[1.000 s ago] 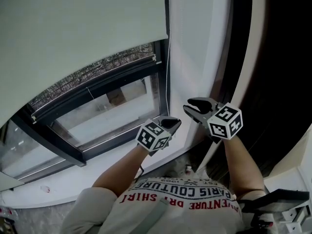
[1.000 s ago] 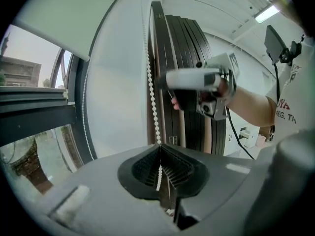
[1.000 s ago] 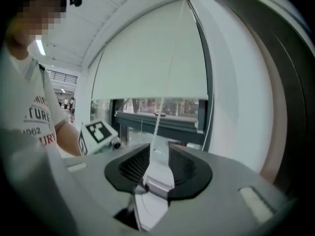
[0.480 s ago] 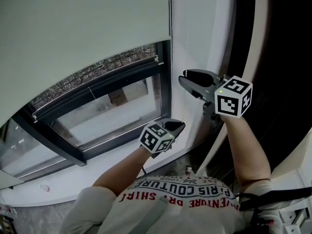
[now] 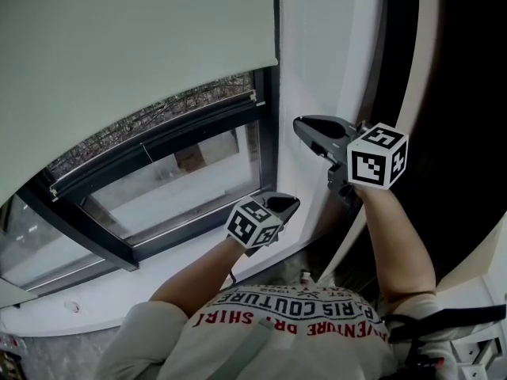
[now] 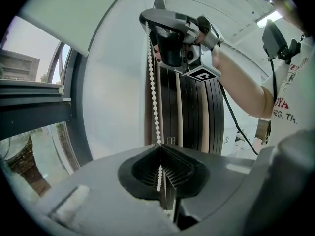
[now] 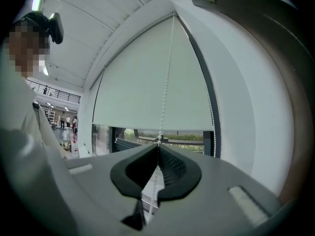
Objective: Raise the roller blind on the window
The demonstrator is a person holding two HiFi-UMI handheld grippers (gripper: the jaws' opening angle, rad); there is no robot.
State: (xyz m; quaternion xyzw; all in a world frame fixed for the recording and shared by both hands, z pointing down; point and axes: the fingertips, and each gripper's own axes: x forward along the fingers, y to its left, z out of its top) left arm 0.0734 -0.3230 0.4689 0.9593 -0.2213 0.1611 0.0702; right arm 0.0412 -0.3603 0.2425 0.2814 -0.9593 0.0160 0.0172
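Observation:
The pale green roller blind [image 5: 135, 46] covers the upper part of the window, and its bottom bar [image 7: 152, 128] hangs above the open glass. A white bead chain [image 5: 275, 101] hangs along the right side of the frame. My left gripper [image 5: 291, 202] is low and shut on the chain [image 6: 154, 87], which runs straight up from its jaws [image 6: 159, 149]. Higher on the same strand, my right gripper [image 5: 299, 123] has just closed its jaws on the chain [image 7: 166, 82], which passes between the pads [image 7: 158, 144]. From the left gripper view, the right gripper [image 6: 147, 22] sits directly above.
The dark window frame [image 5: 158, 141] and white sill [image 5: 103, 291] lie below the blind. A white reveal [image 5: 317, 54] and a dark ribbed panel [image 6: 197, 112] stand right of the chain. A second chain strand [image 7: 211, 107] runs beside the frame.
My right gripper rose along the chain from beside the left gripper to well above it, stood open half a second ago, and is now shut. The left gripper stayed put.

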